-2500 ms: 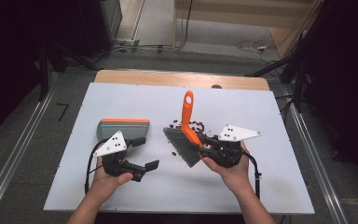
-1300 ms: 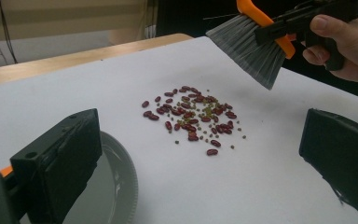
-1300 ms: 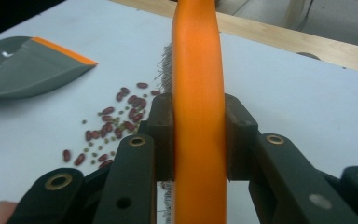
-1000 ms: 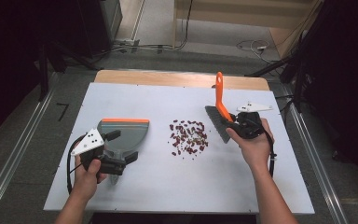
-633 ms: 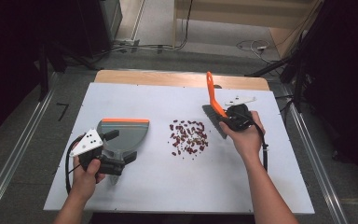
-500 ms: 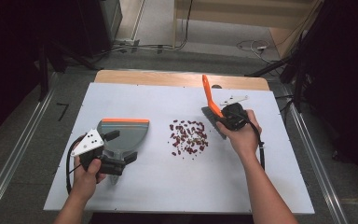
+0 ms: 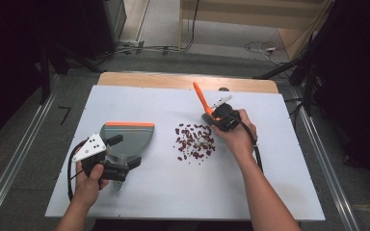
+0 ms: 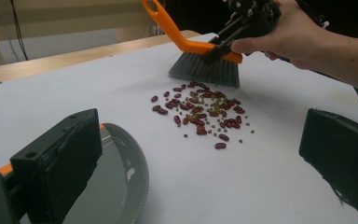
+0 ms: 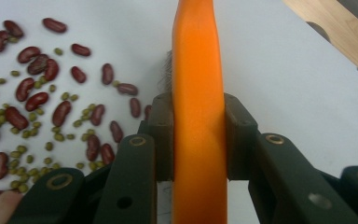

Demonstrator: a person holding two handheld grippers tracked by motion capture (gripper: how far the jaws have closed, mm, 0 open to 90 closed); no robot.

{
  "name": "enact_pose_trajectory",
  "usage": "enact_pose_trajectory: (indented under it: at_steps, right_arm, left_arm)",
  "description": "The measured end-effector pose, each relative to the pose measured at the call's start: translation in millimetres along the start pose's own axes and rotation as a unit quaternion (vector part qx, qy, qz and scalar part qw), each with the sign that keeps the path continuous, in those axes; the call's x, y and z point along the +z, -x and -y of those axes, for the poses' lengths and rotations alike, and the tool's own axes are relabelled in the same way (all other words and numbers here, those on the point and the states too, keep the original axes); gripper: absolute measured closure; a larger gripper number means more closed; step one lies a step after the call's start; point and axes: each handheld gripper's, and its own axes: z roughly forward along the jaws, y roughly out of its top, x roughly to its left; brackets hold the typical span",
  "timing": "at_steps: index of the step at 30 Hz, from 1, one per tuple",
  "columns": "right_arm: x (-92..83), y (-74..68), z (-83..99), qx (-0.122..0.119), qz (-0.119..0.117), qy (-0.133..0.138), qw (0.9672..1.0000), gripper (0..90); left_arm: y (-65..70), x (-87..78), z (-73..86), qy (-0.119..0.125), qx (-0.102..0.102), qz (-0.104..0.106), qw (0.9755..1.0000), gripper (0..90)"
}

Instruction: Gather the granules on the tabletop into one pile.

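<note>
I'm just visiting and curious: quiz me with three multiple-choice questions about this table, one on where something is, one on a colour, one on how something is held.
1. Where do the beans lie?
A. inside the dustpan
B. on the table between the dustpan and the brush
C. on the floor

2. What colour is the brush's handle?
A. orange
B. blue
C. green

3. How do the right tongs stand?
A. wide open and empty
B. shut on the brush handle
C. shut on a bean

Answers:
1. B: the high view shows the pile on the white table, with the dustpan to one side and the brush at the other.
2. A: the handle is orange.
3. B: the right gripper view shows both jaws pressed against the handle.
</note>
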Motion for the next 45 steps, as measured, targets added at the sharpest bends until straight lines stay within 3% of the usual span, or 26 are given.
enact_pose_trajectory:
  at_steps: [18, 30, 39, 45]
  right_arm:
    - [-14.4, -30.0, 8.0, -0.039, -0.019, -0.002, 0.9990, 69.0]
    - [-24.5, -40.4, 13.5, -0.060, -0.043, -0.001, 0.9973, 68.9]
    - [-30.3, -24.0, 1.7, -0.048, -0.039, 0.019, 0.9979, 68.8]
    - [-14.7, -15.9, -19.8, -0.065, -0.040, 0.026, 0.9967, 68.8]
  left_arm:
    - [2.5, 1.5, -1.1, -0.001, 0.003, 0.003, 1.0000, 0.0]
    - [3.0, 0.6, -1.7, 0.002, 0.003, 0.002, 1.0000, 0.0]
    - [2.4, 0.2, -1.6, 0.001, 0.003, 0.000, 1.0000, 0.0]
    - [1.5, 0.6, -0.8, 0.001, 0.000, 0.001, 1.0000, 0.0]
